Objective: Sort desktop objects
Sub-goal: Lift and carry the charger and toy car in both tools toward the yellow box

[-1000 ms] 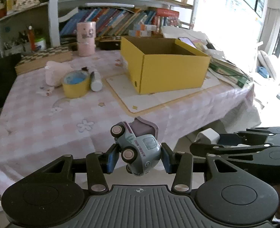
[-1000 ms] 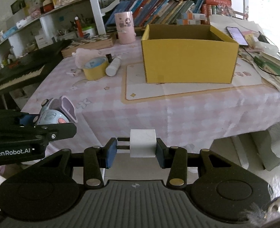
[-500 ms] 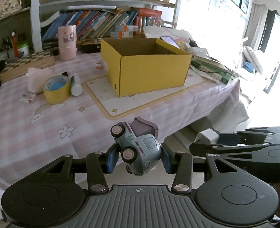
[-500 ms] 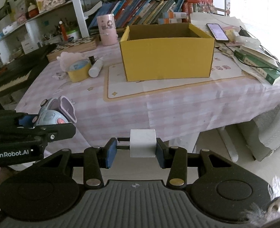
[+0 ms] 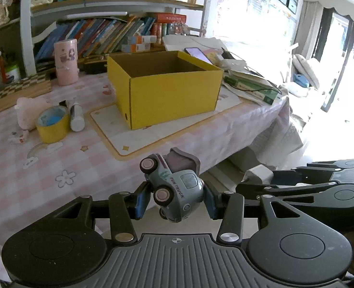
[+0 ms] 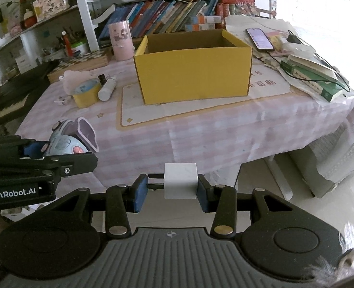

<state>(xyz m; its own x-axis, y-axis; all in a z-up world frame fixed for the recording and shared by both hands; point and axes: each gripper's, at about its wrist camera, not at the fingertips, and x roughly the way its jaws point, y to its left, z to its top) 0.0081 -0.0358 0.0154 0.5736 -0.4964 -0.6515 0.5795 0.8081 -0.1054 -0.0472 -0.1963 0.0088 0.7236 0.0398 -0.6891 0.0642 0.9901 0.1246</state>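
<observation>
Nearer yellow box point(image 5: 167, 91); "FUN TRUCK" toy point(image 5: 174, 192)

Bookshelf and window past the claw

Slanted books point(image 5: 100, 36) fill the shelf far ahead; a bright window point(image 5: 249, 16) glares ahead-right.

The box's point(image 6: 193, 72) floor is hidden behind its front wall. The bottle point(image 5: 76, 116) label is too small to read. The left gripper point(image 6: 33, 153) covers the truck's point(image 6: 69, 141) underside.
</observation>
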